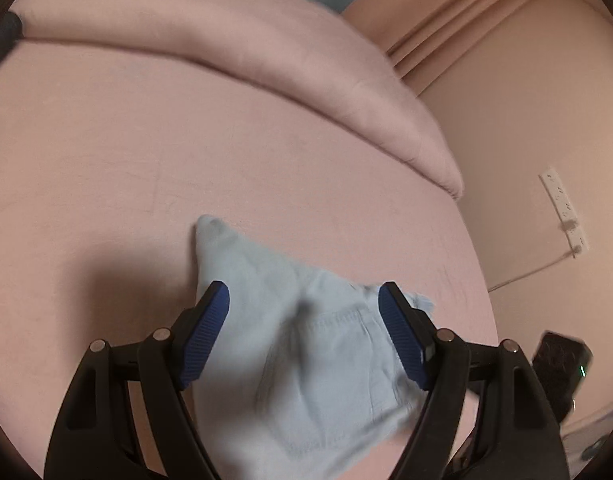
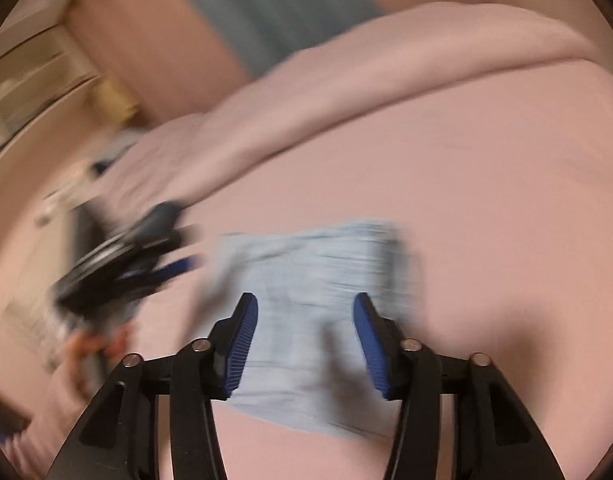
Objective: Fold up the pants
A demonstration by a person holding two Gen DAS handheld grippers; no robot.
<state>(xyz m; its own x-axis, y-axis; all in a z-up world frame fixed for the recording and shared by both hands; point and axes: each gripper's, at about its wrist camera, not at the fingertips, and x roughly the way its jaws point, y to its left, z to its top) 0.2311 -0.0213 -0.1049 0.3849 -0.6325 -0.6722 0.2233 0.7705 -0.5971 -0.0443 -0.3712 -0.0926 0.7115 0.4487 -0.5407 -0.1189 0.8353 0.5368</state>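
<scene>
The pants lie as a compact light-blue bundle on the bed, in the lower centre of both views. They appear already folded down to a small packet, so the task is judged to be near its end: the step in hand looks like release and check after the last fold.

Left gripper: fingers spread wide, one on each side of the bundle in the picture, no pad pressing on cloth. Nothing is held. In the right wrist view this gripper shows as a blurred dark shape at centre left, just beside the left edge of the pants.

Right gripper: fingers partly apart, released, with the cloth seen between them but not pinched.

Orientation: in the left wrist view the bundle is roughly triangular, its long axis running from the lower centre up to a corner at mid-frame, pointing to the upper left. A stitched pocket seam faces up. In the right wrist view it reads as a rough rectangle, long axis tilted slightly from vertical; blur hides the detail.

Next move, as a judgement: square the loose right corner and flatten the packet, or fold once more if it is still too long
</scene>
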